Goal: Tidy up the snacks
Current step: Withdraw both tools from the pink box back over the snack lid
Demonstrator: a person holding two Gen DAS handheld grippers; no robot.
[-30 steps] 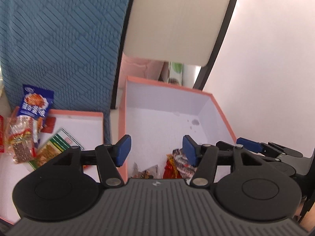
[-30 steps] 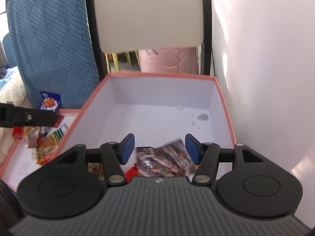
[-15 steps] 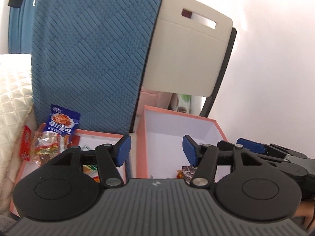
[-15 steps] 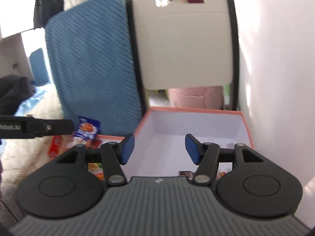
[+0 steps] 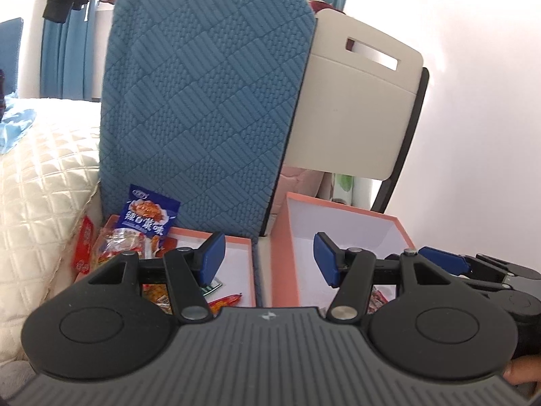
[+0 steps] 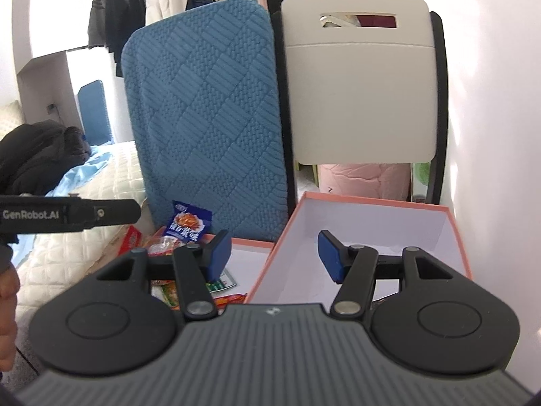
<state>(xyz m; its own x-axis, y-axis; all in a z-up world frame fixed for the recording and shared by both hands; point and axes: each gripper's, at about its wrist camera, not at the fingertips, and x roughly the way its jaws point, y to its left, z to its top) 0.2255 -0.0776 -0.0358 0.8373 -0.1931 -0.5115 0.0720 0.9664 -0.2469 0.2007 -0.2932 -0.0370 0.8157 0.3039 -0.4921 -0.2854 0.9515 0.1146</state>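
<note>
The left gripper (image 5: 268, 257) and right gripper (image 6: 274, 255) both hang with jaws parted, gripping nothing. Loose snack packets (image 5: 148, 218) lie just below-left in the shallow tray (image 5: 236, 238), while the deep box (image 6: 372, 203) (presumably their destination) sits ahead-right.

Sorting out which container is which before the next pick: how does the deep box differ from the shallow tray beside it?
The deep box has tall white walls; the shallow tray has only a low lip. The tray stands left of the box, against the blue cushion; the box stands in front of the white chair. The tray holds a heap of packets, the blue packet leaning at its back; little of the box's contents shows. Both have salmon-pink rims and white insides.
</note>
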